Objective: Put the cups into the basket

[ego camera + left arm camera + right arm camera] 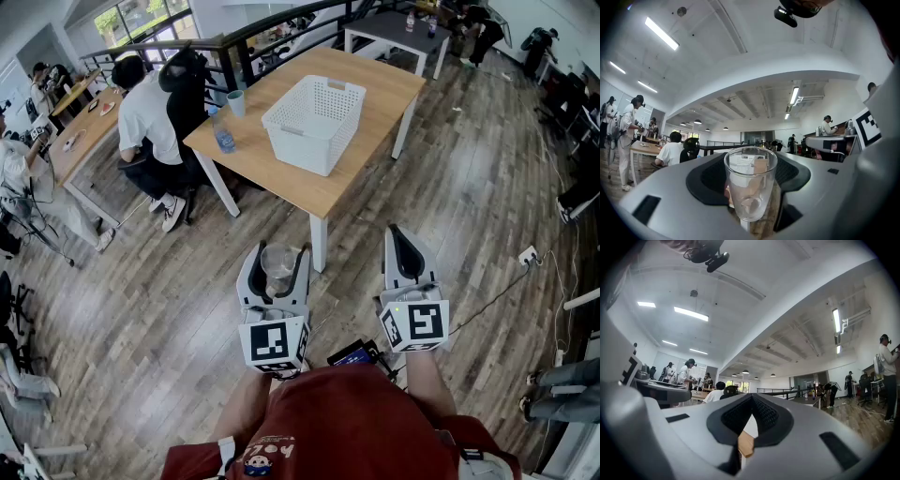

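Here, our left gripper (278, 249) is closed on a clear glass cup (750, 187). The cup stands upright between the two jaws, which are set fairly wide to fit it, with a dark pad against each side. It is held in the air above the wooden floor (169, 309), just short of the table's near corner.

Our right gripper (396, 234) is beside it at about the same height. Its jaws are together at the tips and nothing is between them.

Ahead of both grippers is the wooden table (366, 84). The white perforated basket (314, 141) sits near its middle, well apart from the held cup. At the table's far left edge we see a pale teal cup (236, 103) and a water bottle (223, 139) close together. A seated person in a white shirt (150, 117) is just beyond that edge.
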`<state>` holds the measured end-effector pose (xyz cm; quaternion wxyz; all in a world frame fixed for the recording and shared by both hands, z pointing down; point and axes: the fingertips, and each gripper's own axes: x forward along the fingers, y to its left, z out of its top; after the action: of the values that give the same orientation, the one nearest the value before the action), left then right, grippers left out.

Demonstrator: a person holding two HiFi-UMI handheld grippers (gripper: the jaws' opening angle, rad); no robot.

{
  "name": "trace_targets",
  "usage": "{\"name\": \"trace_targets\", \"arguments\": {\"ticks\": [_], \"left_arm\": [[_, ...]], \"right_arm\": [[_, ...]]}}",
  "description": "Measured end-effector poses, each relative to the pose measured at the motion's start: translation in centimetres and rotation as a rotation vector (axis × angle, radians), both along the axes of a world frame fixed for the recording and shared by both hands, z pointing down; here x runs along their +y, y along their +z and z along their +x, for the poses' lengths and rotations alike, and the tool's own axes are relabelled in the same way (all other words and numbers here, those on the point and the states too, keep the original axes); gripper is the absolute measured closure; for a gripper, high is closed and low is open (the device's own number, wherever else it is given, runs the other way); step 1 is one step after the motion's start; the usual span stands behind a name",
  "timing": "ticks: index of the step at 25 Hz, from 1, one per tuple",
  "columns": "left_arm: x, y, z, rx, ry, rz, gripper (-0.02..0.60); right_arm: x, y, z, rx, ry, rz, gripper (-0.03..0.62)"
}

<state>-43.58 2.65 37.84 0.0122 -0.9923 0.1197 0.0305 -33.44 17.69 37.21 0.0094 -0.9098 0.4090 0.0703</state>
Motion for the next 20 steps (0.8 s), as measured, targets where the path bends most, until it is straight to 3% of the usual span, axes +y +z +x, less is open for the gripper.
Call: {"name": "trace_targets", "arguments": {"ticks": [20], "left_arm": [[4.4,0.2,3.2,-0.015,0.027,-0.001,0.293]], "right_arm": [[4.4,0.5,2.8,-0.021,0.015,0.029,0.585]]}}
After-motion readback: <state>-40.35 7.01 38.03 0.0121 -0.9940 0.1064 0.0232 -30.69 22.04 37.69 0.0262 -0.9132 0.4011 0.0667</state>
